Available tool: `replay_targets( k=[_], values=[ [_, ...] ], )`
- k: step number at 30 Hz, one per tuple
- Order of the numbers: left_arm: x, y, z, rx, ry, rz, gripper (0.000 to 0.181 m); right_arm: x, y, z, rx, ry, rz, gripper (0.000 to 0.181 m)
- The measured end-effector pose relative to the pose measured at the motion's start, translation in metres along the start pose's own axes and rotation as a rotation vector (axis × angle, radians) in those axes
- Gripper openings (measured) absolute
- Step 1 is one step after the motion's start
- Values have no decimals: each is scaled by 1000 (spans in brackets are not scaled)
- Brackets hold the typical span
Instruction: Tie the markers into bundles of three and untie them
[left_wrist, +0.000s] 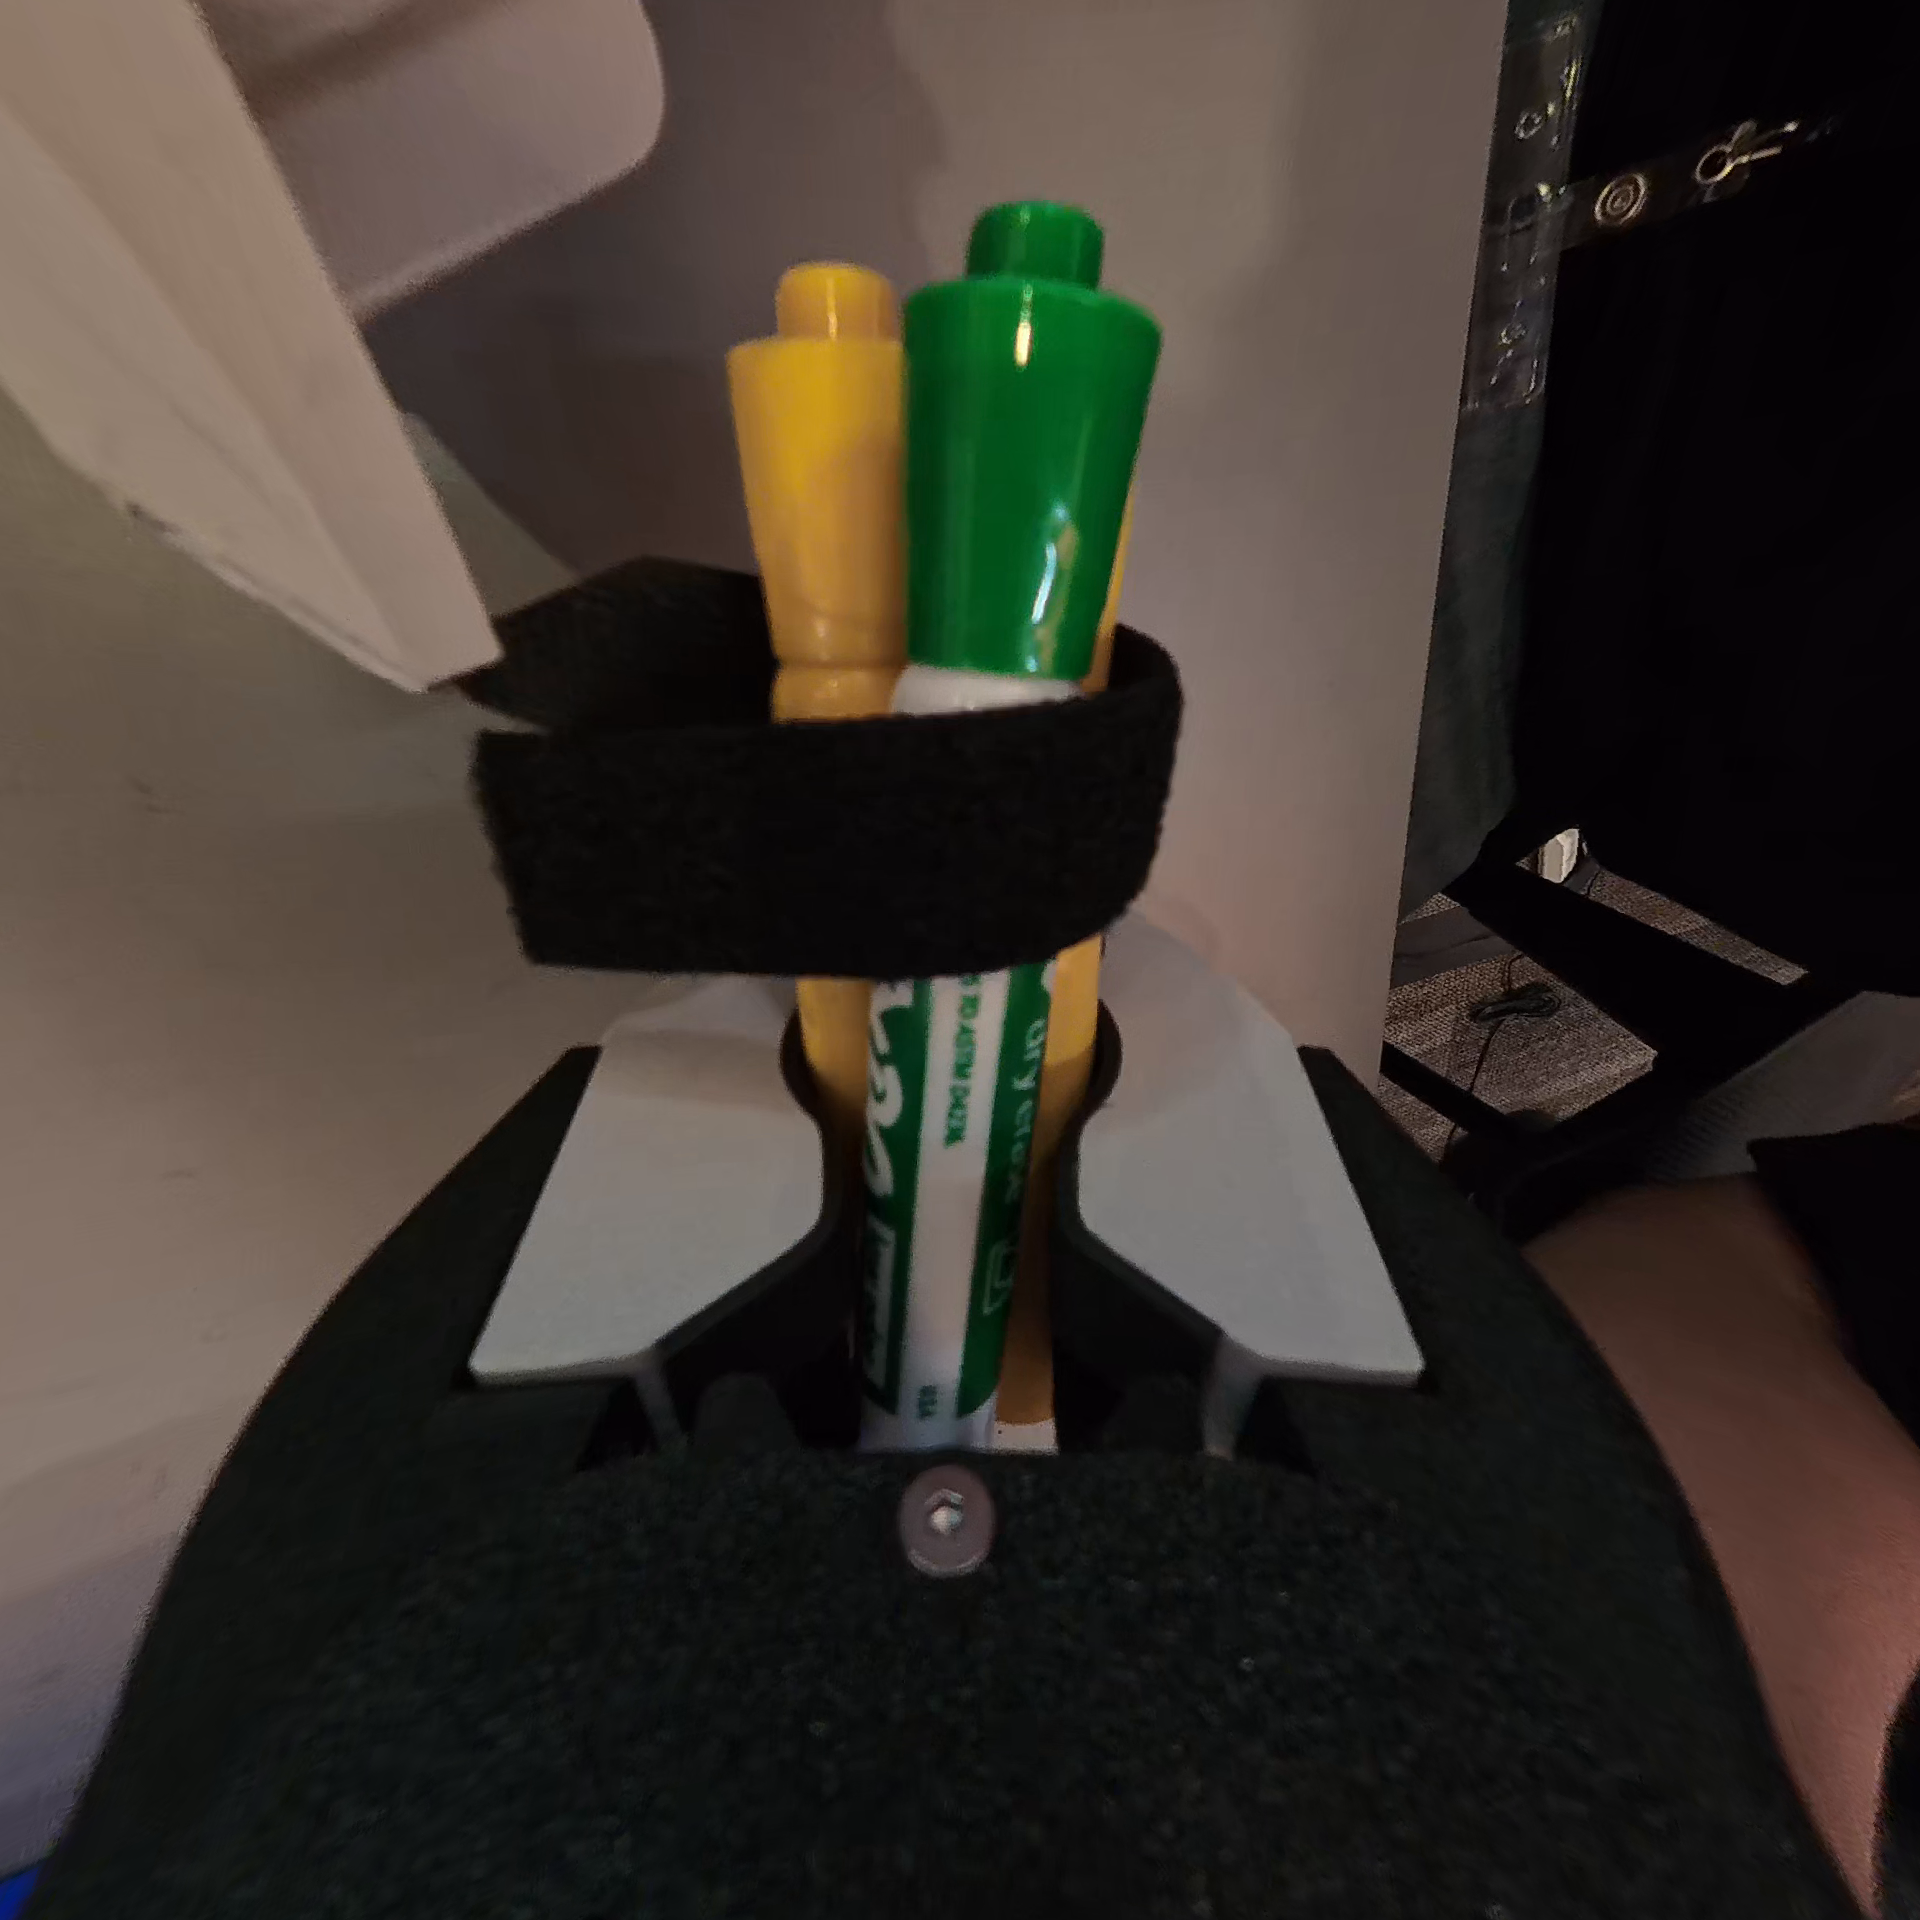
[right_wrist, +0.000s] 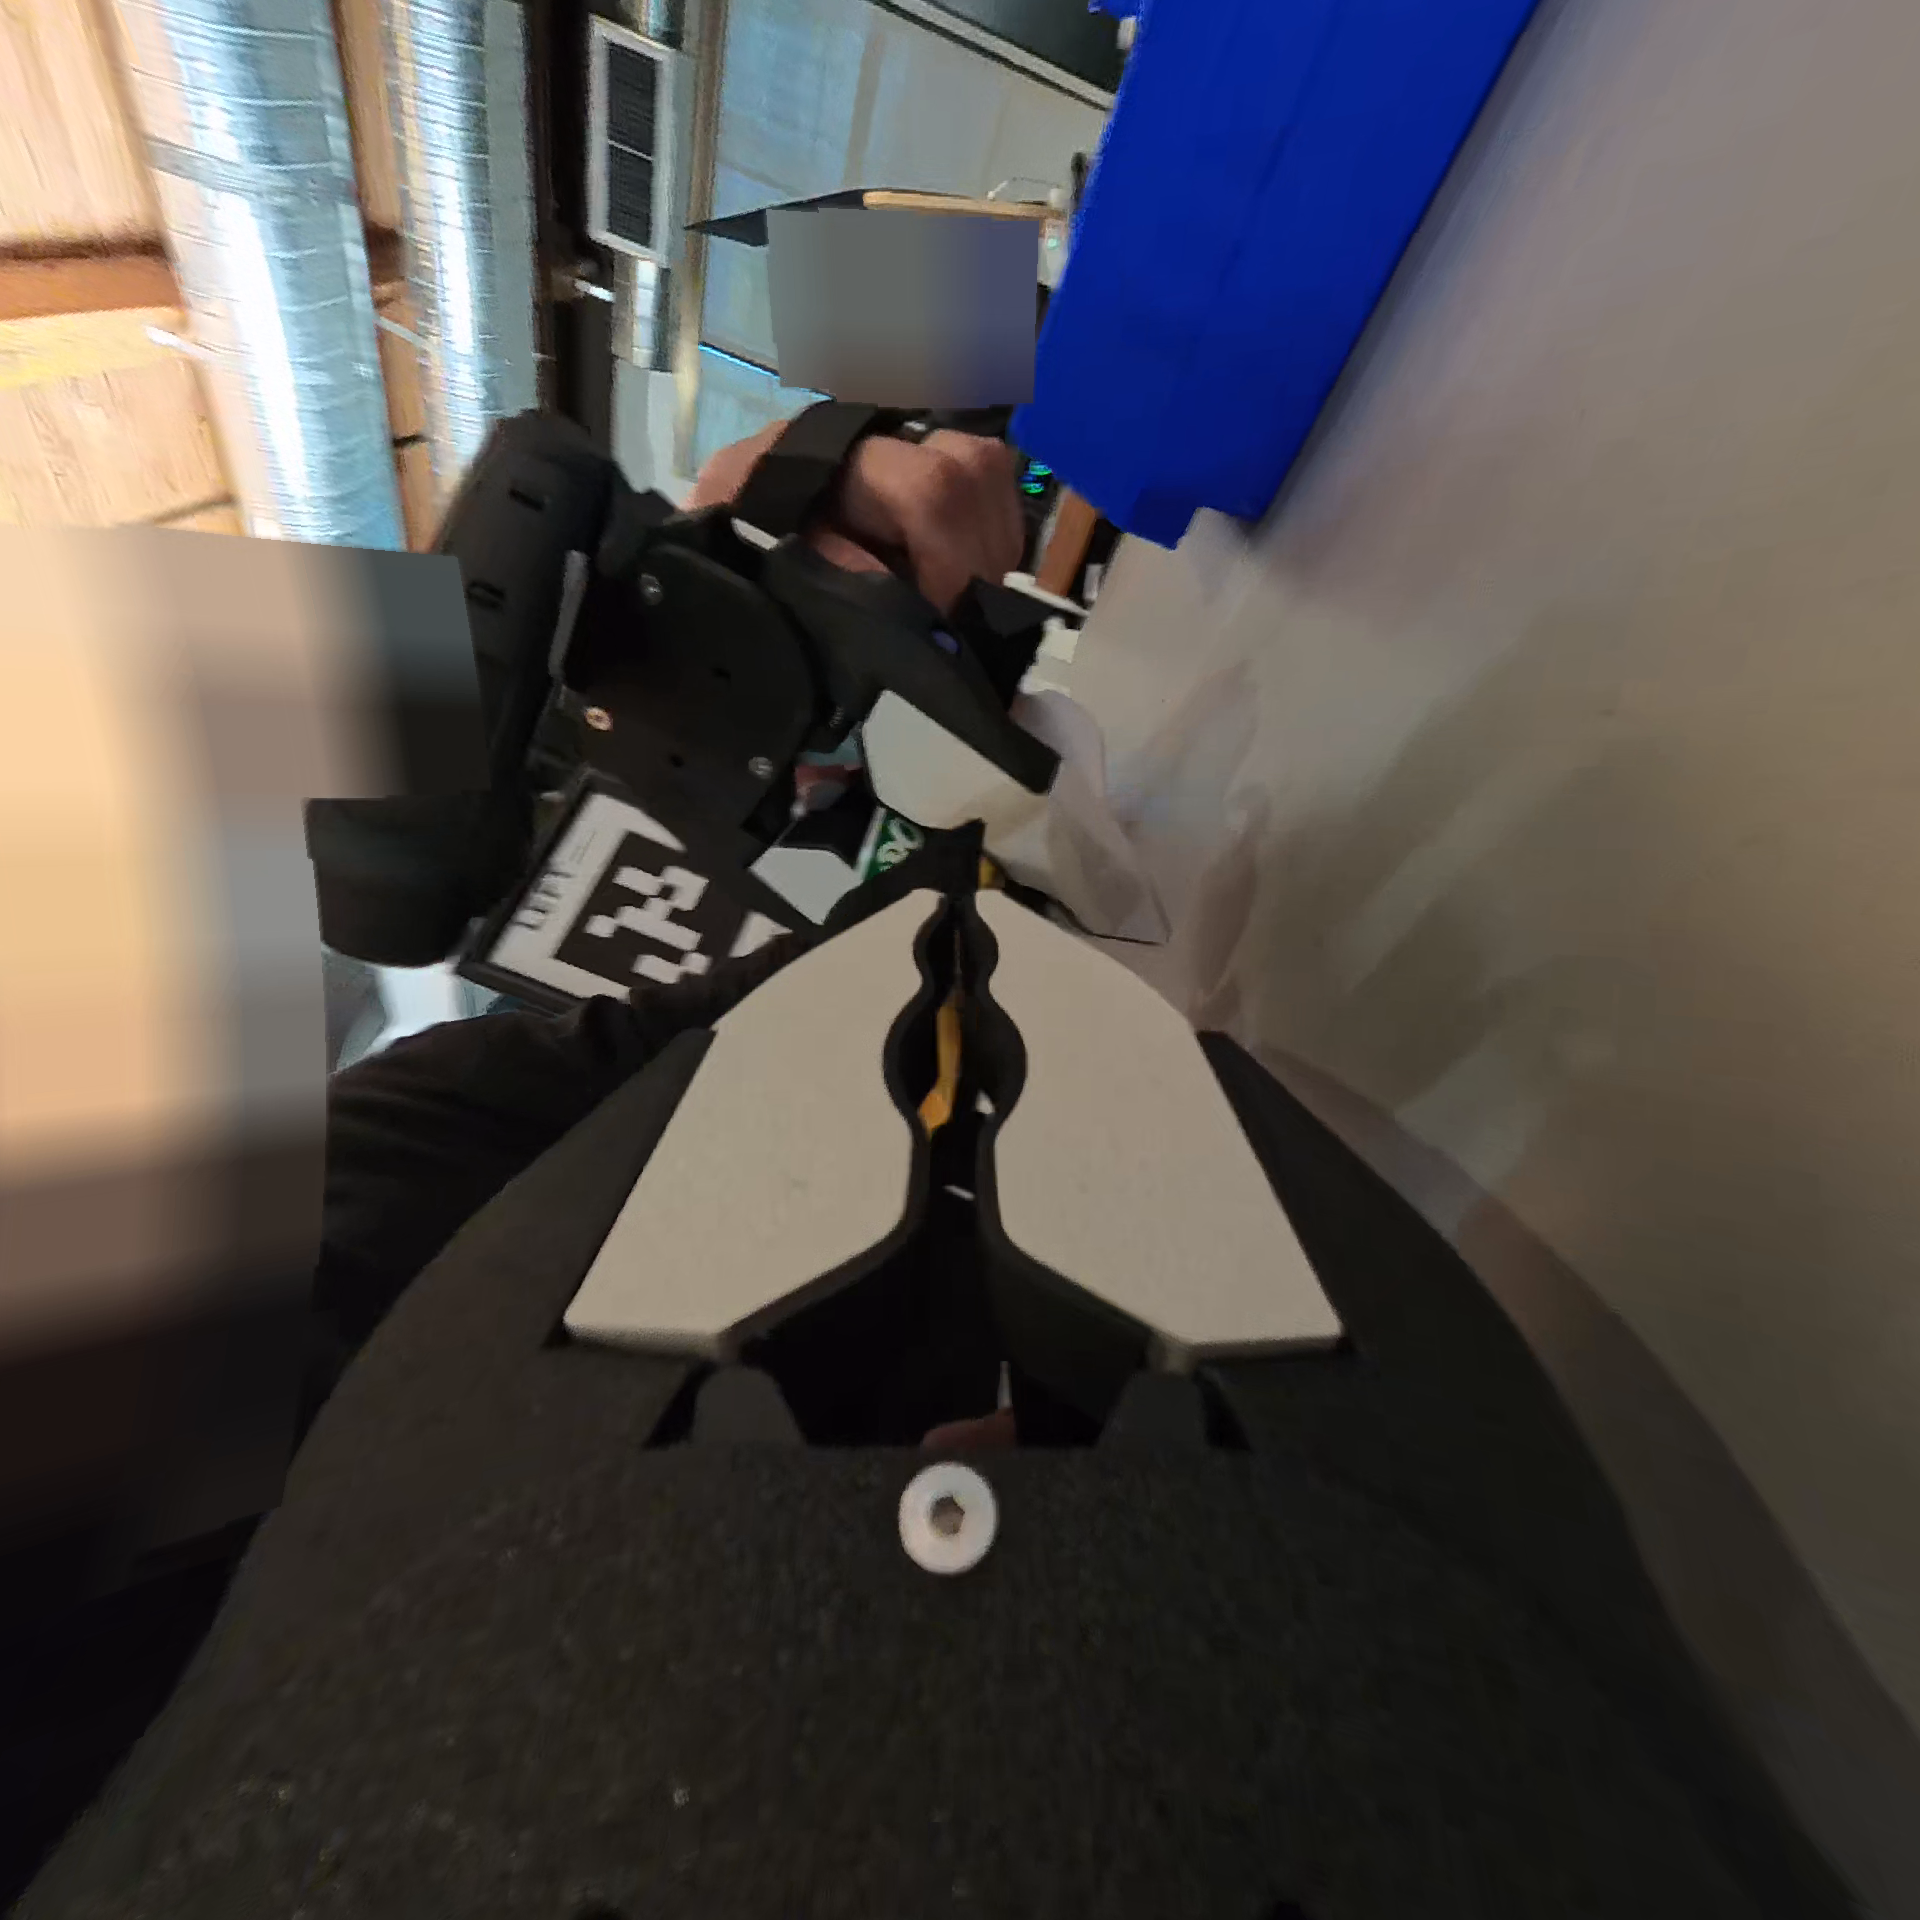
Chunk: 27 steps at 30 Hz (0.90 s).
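Note:
My left gripper (left_wrist: 951, 1039) is shut on a bundle of markers and holds it upright above the white table. A green-capped marker (left_wrist: 1029, 468) is in front, a yellow one (left_wrist: 821, 499) is at its left, and a second green cap (left_wrist: 1034, 241) shows behind. A black hook-and-loop strap (left_wrist: 821, 831) loops loosely around them. Its tail runs up left to my right gripper's white finger (left_wrist: 260, 416). In the right wrist view my right gripper (right_wrist: 954, 914) is shut on the black strap (right_wrist: 961, 956). A yellow marker (right_wrist: 945, 1049) shows through the gap.
The white table (left_wrist: 156, 935) lies under the bundle. Its right edge drops to dark chair legs and carpet (left_wrist: 1558, 987). A blue bin (right_wrist: 1247, 260) stands on the table beyond the left gripper's black body (right_wrist: 707, 675), which a hand (right_wrist: 935, 499) holds. A forearm (left_wrist: 1714, 1403) is at right. Left tips to right tips: about 9 cm.

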<state>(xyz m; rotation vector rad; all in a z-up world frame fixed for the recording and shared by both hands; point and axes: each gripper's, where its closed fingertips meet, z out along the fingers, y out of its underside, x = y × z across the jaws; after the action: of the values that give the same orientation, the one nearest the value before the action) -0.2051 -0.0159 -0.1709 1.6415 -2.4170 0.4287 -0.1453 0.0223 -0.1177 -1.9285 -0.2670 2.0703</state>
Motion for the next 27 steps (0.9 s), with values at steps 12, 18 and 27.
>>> replay_targets(
  k=[12, 18, 27],
  values=[
    [-5, 1, -3, 11, -27, -2, 42, 4, 0, -3, -13, 26, -15, 0],
    [-7, 0, -6, 22, -35, -4, 42, 13, 4, -1, -55, 114, -83, 0],
    [-12, -1, -9, 24, -82, 1, 42, 19, 5, 13, -108, 102, -27, 0]
  ],
)
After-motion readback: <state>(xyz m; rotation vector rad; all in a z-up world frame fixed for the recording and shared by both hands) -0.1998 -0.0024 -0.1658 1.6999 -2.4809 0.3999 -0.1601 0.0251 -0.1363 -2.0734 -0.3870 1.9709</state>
